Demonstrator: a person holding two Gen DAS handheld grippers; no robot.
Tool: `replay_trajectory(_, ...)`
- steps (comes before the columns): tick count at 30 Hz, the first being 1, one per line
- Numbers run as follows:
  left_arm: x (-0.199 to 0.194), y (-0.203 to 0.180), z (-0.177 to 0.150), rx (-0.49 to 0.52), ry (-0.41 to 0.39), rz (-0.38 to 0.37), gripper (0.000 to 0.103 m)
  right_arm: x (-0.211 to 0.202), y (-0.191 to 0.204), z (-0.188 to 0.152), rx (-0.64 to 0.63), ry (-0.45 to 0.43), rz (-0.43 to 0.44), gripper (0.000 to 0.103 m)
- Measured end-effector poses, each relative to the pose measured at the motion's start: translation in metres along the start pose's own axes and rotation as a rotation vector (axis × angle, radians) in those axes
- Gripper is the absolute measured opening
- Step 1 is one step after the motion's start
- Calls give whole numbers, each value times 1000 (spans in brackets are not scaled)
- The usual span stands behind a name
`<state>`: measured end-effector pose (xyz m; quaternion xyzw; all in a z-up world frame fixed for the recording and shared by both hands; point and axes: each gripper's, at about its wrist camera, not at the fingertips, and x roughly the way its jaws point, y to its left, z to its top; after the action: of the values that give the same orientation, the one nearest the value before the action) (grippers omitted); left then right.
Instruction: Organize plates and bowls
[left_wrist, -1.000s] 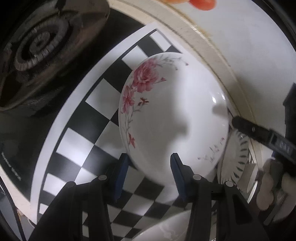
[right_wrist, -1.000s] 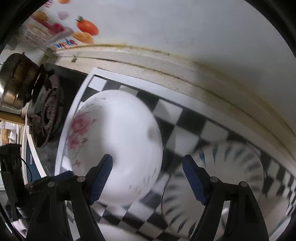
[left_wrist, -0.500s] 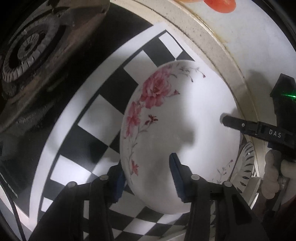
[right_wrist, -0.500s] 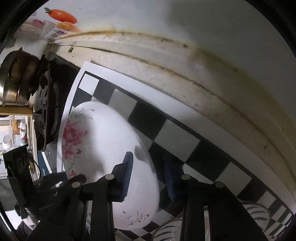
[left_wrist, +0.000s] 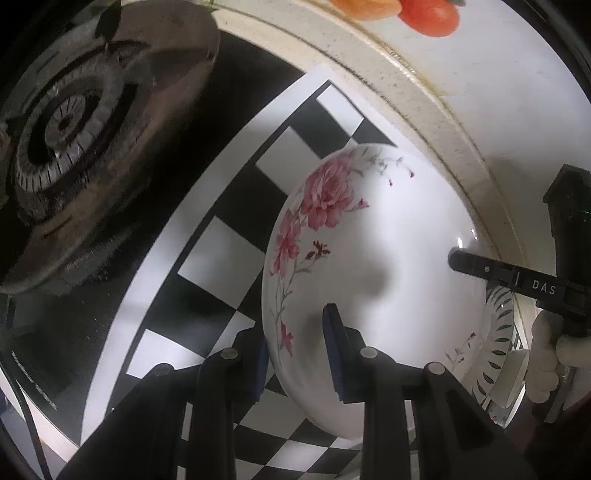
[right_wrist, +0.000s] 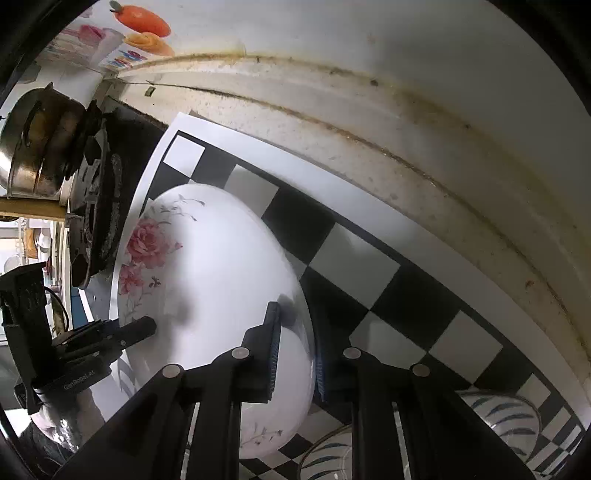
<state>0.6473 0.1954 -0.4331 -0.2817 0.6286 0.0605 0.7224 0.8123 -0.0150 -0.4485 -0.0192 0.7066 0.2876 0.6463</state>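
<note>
While a second ago both pairs of jaws stood wide, they are now closing on the floral bowl (left_wrist: 380, 280) on the checkered mat (left_wrist: 229, 251): left gripper (left_wrist: 295, 354) pinching its seven-o'clock rim, right gripper (right_wrist: 295, 354) its three-o'clock rim. Lifting looks imminent. Both point steeply downward.

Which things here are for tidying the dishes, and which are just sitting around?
For the job:
- flowered plate
- leaf-patterned plate
- striped bowl

Just sitting around:
- stove burner
- metal pot
- checkered mat
</note>
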Motion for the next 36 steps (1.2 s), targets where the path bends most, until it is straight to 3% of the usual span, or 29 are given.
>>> replay_trajectory(11, -31, -16, -1, 79, -32, -5, 24, -36, 4, -25, 17, -58, 17, 17)
replay_trajectory(20, -66, -27, -18, 176, -18, -37, 24, -83, 5, -75, 53, -115, 4, 17)
replay_trajectory(30, -86, -50, -78, 293, 3, -59, 24, -116, 4, -187, 154, -183, 3, 17)
replay_trajectory(36, -87, -57, -113, 390, 19, -51, 24, -111, -1, -259, 223, -215, 25, 17)
